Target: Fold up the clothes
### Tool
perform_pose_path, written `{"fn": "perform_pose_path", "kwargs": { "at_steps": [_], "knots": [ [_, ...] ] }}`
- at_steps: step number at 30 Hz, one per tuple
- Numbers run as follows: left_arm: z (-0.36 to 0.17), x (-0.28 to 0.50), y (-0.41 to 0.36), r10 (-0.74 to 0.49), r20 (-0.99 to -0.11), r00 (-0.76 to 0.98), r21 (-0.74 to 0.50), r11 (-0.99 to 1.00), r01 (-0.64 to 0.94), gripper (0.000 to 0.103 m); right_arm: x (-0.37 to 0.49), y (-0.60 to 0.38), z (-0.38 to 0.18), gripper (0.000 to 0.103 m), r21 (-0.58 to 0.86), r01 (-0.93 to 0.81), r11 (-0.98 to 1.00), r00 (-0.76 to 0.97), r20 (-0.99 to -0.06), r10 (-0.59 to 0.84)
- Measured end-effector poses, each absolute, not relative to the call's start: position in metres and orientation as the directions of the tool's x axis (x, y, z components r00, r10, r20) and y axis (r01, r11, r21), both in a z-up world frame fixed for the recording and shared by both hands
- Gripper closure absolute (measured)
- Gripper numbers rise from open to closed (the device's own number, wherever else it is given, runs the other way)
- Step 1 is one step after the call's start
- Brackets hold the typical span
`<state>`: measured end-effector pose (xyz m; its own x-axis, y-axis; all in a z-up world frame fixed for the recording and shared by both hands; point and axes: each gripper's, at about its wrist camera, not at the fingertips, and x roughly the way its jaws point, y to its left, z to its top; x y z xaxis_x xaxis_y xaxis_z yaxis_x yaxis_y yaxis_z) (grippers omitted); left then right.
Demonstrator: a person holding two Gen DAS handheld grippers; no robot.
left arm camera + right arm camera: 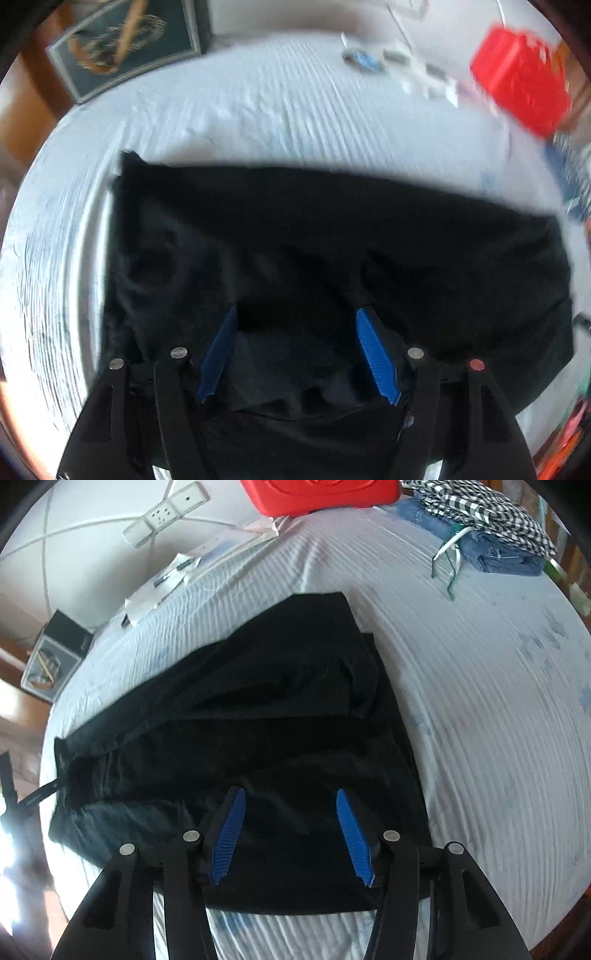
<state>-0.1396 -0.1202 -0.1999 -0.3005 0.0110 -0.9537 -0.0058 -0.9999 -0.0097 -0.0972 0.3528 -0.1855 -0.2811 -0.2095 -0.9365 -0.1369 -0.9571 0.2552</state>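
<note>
A black garment [314, 251] lies spread on the white ribbed sheet [258, 103], partly folded over itself with creases. It also shows in the right wrist view [258, 720]. My left gripper [297, 317] hovers over the garment's near part, blue pads wide apart, nothing between them. My right gripper [290, 797] is over the garment's near edge, also open and empty. The left view is blurred.
A red plastic case [317, 494] sits at the far edge, also in the left wrist view [517, 85]. Folded blue denim and checked cloth [480, 524] are stacked at the far right. A power strip [166, 513], papers [177, 576] and a framed picture [125, 44] lie beyond the sheet.
</note>
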Motion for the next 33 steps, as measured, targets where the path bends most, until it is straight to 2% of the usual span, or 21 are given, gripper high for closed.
{"fn": "perform_pose_path", "kwargs": {
  "at_steps": [3,5,10,11,12,13,19,22,24,26,27,28,29,30,33],
  "knots": [
    [-0.200,-0.133,-0.117,-0.009,-0.952,-0.307,0.019,-0.999,-0.030,0.035,-0.086,0.359,-0.201,0.063,0.215,-0.143,-0.966,-0.221,-0.958,-0.180],
    [-0.194,-0.127,-0.125,0.007,-0.959,-0.284,-0.001,-1.000,-0.020,0.035,-0.076,0.369,-0.205,0.073,0.179,-0.151,-0.972,-0.203,-0.968,-0.147],
    [-0.168,-0.102,-0.167,-0.021,-0.943,-0.333,0.000,-0.998,0.064,0.035,-0.075,0.394,-0.188,0.073,0.223,-0.193,-0.955,-0.261,-0.951,-0.169],
    [-0.166,-0.100,-0.177,-0.038,-0.943,-0.332,0.008,-0.996,0.090,0.035,-0.075,0.399,-0.184,0.068,0.233,-0.202,-0.951,-0.273,-0.946,-0.174],
    [-0.168,-0.099,-0.187,-0.051,-0.945,-0.322,0.015,-0.993,0.114,0.035,-0.084,0.403,-0.179,0.058,0.249,-0.211,-0.945,-0.291,-0.939,-0.182],
    [-0.171,-0.098,-0.196,-0.053,-0.949,-0.310,0.011,-0.991,0.135,0.035,-0.094,0.407,-0.175,0.055,0.267,-0.220,-0.938,-0.311,-0.931,-0.192],
    [-0.185,-0.097,-0.205,0.030,-0.954,-0.299,-0.084,-0.982,0.169,0.035,-0.172,0.409,-0.171,0.047,0.285,-0.223,-0.932,-0.310,-0.927,-0.210],
    [-0.195,-0.103,-0.202,0.011,-0.961,-0.277,-0.059,-0.985,0.165,0.035,-0.203,0.403,-0.183,0.039,0.236,-0.207,-0.949,-0.267,-0.947,-0.177],
    [-0.197,-0.105,-0.198,-0.014,-0.961,-0.278,-0.029,-0.988,0.151,0.030,-0.215,0.398,-0.190,0.032,0.218,-0.196,-0.956,-0.248,-0.954,-0.167],
    [-0.197,-0.106,-0.198,-0.018,-0.962,-0.273,-0.027,-0.987,0.158,0.028,-0.224,0.395,-0.200,0.032,0.208,-0.183,-0.961,-0.217,-0.962,-0.167],
    [-0.198,-0.106,-0.199,-0.010,-0.963,-0.270,-0.037,-0.985,0.168,0.027,-0.230,0.389,-0.206,0.040,0.179,-0.168,-0.969,-0.190,-0.971,-0.146],
    [-0.198,-0.106,-0.200,-0.005,-0.963,-0.269,-0.044,-0.984,0.173,0.027,-0.234,0.383,-0.207,0.059,0.141,-0.134,-0.981,-0.179,-0.977,-0.116],
    [-0.198,-0.106,-0.200,-0.004,-0.963,-0.270,-0.044,-0.984,0.173,0.026,-0.237,0.376,-0.206,0.098,0.103,-0.097,-0.990,-0.171,-0.981,-0.085],
    [-0.198,-0.107,-0.200,-0.006,-0.963,-0.269,-0.041,-0.984,0.171,0.026,-0.241,0.369,-0.206,0.100,0.065,-0.060,-0.996,-0.166,-0.985,-0.054],
    [-0.198,-0.107,-0.199,-0.005,-0.963,-0.268,-0.043,-0.984,0.173,0.026,-0.231,0.362,-0.156,0.100,0.060,0.019,-0.998,-0.335,-0.940,-0.063]
  ]
}}
